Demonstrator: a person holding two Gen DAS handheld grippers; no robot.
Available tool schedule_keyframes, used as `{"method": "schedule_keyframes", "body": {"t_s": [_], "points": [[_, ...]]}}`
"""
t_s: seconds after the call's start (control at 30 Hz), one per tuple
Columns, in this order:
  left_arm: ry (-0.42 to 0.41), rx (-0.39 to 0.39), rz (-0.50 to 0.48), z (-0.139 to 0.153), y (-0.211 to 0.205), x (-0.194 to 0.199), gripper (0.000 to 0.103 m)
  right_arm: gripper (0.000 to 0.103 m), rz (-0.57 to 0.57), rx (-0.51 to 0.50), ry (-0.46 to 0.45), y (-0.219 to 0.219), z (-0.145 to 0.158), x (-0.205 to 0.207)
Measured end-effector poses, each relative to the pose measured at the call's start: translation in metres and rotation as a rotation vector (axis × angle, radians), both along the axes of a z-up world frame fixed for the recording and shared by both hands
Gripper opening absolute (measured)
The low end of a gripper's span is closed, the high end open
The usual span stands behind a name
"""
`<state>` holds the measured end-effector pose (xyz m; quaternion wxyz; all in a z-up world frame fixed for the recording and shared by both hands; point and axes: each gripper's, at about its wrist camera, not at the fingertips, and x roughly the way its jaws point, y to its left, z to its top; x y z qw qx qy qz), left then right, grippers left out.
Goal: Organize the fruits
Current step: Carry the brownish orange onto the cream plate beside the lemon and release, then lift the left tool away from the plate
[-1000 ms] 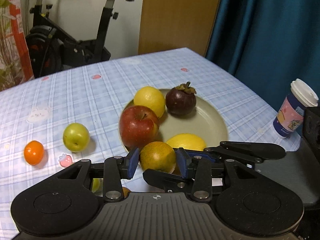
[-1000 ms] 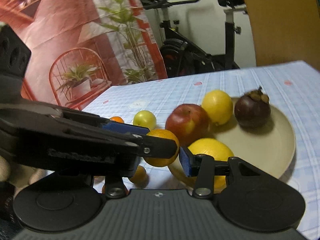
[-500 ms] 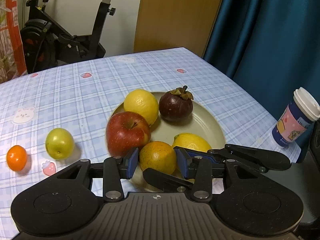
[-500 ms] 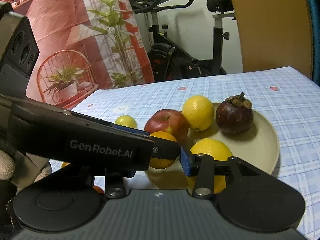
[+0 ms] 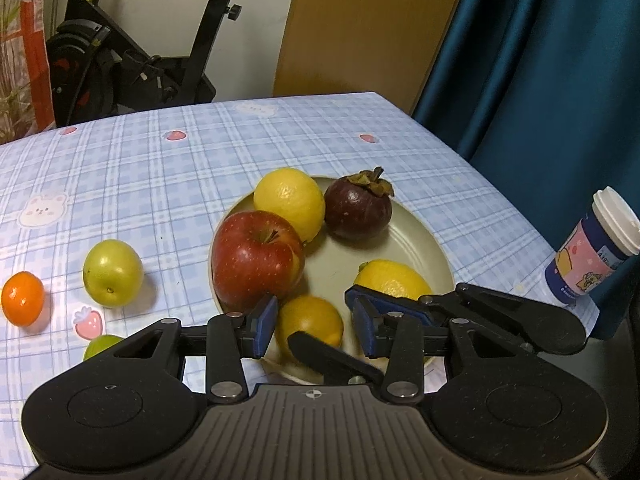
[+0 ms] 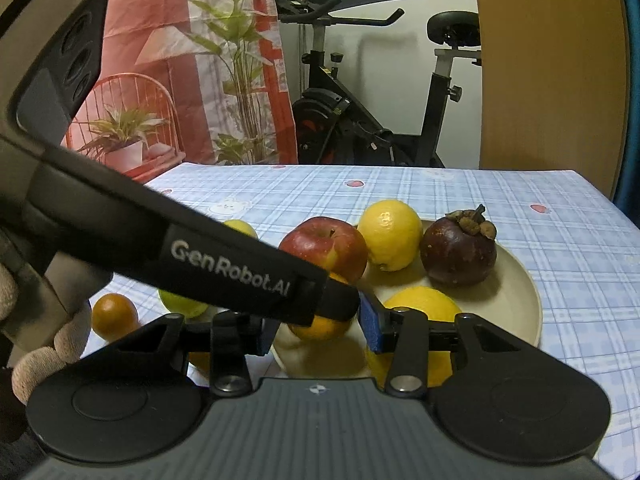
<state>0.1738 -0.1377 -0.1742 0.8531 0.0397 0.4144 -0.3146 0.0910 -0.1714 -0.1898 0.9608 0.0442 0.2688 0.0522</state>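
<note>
A worktop [image 5: 168, 184] covered in a blue checked cloth is filling both views, with an exercise bike [image 5: 132, 68] standing beyond its far edge and a teal curtain [image 5: 540, 64] hanging past its right edge. A round beige plate [image 5: 416, 236] is sitting toward the worktop's near right part, carrying five fruits. The left tool [image 5: 310, 326] is hovering over the plate's near rim with its blue pads spread apart; an orange [image 5: 310, 320] is resting on the plate between them, and neither pad seems to be pressing on it. The right tool [image 6: 316, 330] is reaching in from the near right edge, its own pads also parted, with the same orange [image 6: 320, 328] lying in the gap beyond them and the left tool's black finger crossing in front. A red apple [image 5: 256, 258] is sitting at the plate's left rim, touching a yellow citrus [image 5: 290, 202] behind it. A dark purple mangosteen [image 5: 358, 208] is sitting at the far rim just beside that citrus, and a lemon [image 5: 394, 280] is lying at the near right. A lidded paper cup [image 5: 592, 248] is standing at the worktop's right edge. Off the plate, toward the left edge, a green fruit [image 5: 112, 272] and a small tangerine [image 5: 22, 298] are lying near each other.
</note>
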Motion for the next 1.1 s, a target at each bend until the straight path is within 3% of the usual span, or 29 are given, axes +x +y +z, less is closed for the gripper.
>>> {"method": "schedule_keyframes", "body": {"t_s": [0.57, 1.1], "points": [[-0.094, -0.069, 0.141, 0.021, 0.037, -0.011, 0.044, 0.041, -0.051, 0.006, -0.003, -0.01, 0.002, -0.001], [-0.119, -0.089, 0.213, 0.021, 0.066, -0.021, 0.045, 0.038, -0.139, -0.089, -0.058, -0.024, 0.002, -0.004]]}}
